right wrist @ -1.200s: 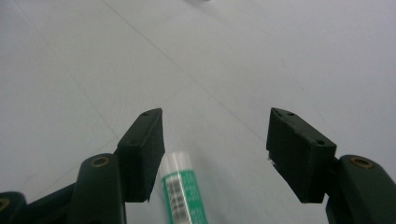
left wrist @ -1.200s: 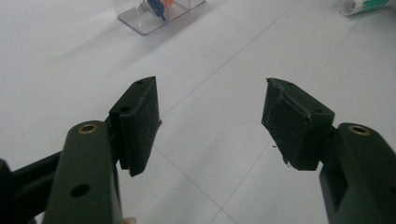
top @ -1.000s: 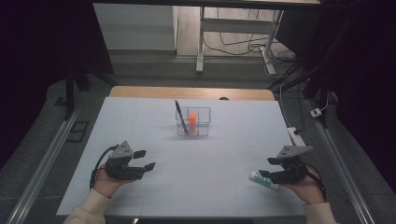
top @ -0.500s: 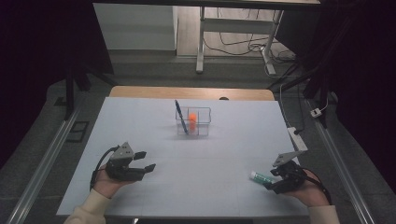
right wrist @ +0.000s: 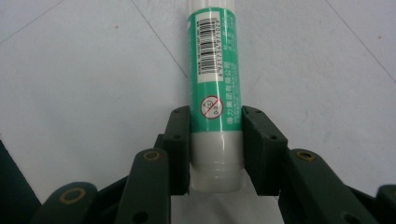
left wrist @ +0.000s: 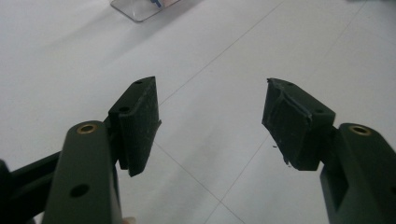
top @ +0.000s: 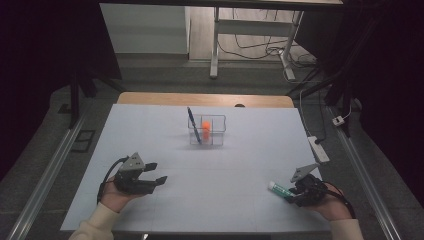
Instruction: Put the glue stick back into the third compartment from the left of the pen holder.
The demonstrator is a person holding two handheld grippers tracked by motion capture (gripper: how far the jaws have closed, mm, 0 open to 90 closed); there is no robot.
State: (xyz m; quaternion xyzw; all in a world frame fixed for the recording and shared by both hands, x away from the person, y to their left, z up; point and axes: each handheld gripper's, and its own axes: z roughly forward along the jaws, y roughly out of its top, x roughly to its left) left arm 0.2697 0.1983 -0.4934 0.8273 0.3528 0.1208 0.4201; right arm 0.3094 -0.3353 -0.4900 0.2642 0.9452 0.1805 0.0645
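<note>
The worktop [top: 150, 135] spans the middle of the high view, white and faintly gridded, with a brown strip along its far edge. Above it, in the top half of the frame, lies a grey floor with a white frame [top: 250, 35] and loose cables [top: 260, 47].

At the upper centre of the worktop stands a clear bin [top: 207, 131] split into compartments. A dark blue pen [top: 194, 125] leans in its left side, tip up and tilted toward the upper left, and an orange thing [top: 205, 126] sits beside it; which compartment holds each I cannot tell. A corner of the bin shows at the top of the left gripper view.

At lower left of the high view, a hand holds the left tongs [top: 155, 173] just over the worktop, well apart from the bin. The left gripper view shows its jaws spread wide with bare worktop between them.

At lower right, the right tongs [top: 295, 192] are clamped on a glue stick [right wrist: 215, 88]. In the right gripper view the jaws press both sides of the stick near its white end, the green barcoded label pointing away. The stick [top: 281, 189] lies low at the worktop's lower right, its free end toward the upper left.
</note>
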